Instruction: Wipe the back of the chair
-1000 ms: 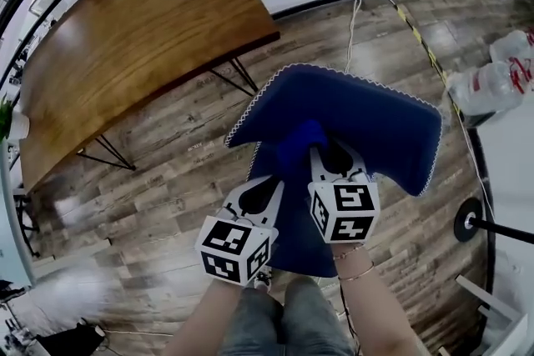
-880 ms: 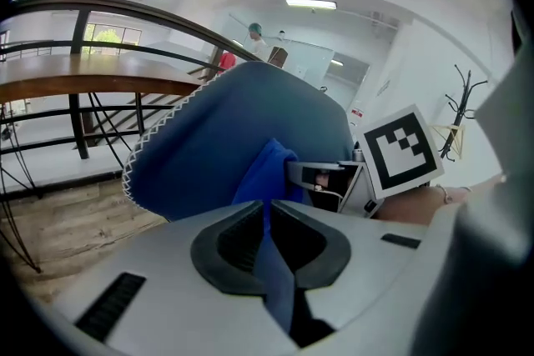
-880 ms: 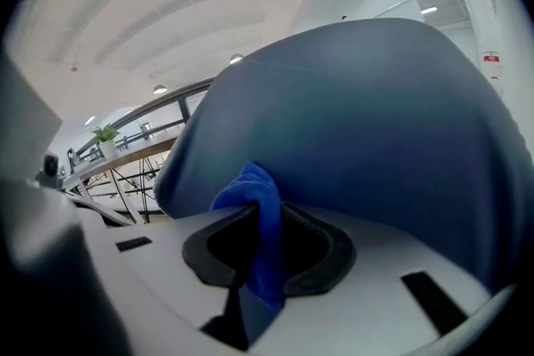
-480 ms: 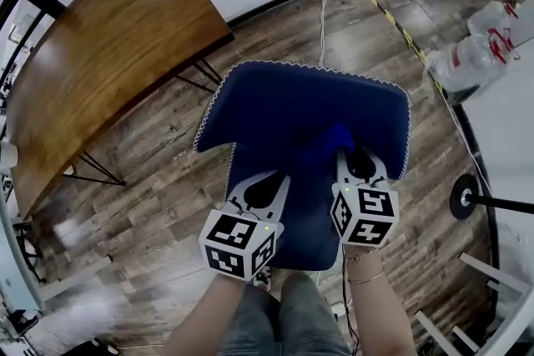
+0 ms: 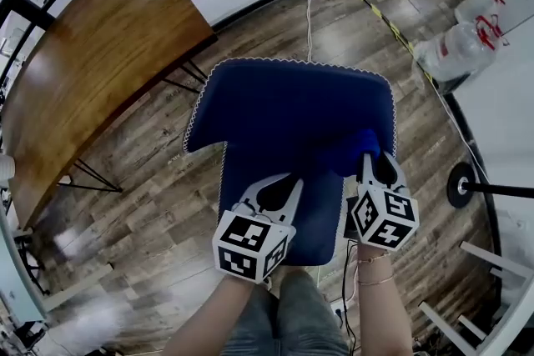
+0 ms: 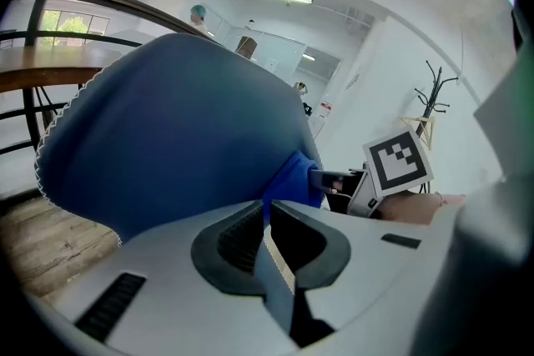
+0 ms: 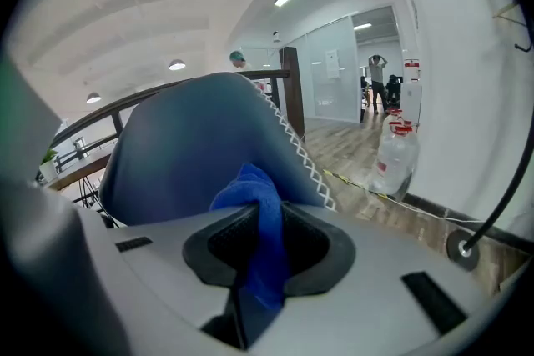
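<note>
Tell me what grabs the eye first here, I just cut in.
The big dark-blue chair fills the middle of the head view. The right tongs are clamped on a bright blue cloth at the chair back's right side, while the left tongs are shut, empty, lower left of it.

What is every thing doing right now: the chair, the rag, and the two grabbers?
chair: upright, with the cloth against its back.
cloth: bunched up, pinched between the right gripper's jaws.
right gripper: shut on the cloth.
left gripper: shut, nothing in it, close to the chair's back.
</note>
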### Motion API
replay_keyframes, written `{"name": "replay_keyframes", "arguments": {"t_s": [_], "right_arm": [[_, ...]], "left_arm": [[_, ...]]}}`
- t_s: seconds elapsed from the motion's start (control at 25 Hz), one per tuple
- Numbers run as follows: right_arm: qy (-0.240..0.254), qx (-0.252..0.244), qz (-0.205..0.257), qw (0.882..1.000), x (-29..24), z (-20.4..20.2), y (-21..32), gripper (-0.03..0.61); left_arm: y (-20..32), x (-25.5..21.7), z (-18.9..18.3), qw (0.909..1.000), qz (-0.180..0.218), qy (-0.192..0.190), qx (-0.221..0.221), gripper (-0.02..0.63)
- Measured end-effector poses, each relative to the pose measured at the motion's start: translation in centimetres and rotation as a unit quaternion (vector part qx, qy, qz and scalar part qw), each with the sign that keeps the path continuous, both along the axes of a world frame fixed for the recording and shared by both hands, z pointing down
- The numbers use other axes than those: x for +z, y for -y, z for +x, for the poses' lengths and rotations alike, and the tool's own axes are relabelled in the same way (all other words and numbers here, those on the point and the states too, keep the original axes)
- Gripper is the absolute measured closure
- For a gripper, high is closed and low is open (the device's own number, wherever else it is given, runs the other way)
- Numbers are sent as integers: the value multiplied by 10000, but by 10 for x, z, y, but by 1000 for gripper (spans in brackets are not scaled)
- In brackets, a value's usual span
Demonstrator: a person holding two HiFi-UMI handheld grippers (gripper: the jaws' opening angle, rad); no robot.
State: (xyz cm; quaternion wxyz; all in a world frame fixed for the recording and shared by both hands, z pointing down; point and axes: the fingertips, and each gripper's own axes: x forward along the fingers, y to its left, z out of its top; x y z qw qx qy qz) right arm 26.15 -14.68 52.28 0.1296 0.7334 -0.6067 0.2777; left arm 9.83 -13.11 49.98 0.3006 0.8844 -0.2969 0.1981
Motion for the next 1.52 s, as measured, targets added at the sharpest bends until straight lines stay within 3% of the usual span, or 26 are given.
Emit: {"name": "replay_keyframes", "arguments": {"t_s": [0.28, 0.64, 1.08, 1.32, 1.52], "right_arm": [[-56, -26, 36, 10000, -4, -2, -10, 497], [238, -817, -12, 9964, 7, -82, -6, 497], [589, -2191, -391, 9731, 63, -215, 22, 497], [631, -2510, -414, 9650, 87, -265, 52, 497], [688, -2494, -406, 9651, 98, -279, 75, 497]], "left_arm": [[-1, 1, -11, 9999, -18, 60, -99, 577], [3, 12, -65, 9980, -104, 251, -565, 577], [1, 36, -135, 9907, -329, 341, -1278, 577], [-4, 54, -168, 9857, -464, 411, -1567, 577], [-4, 63, -180, 9828, -503, 428, -1722, 577]]}}
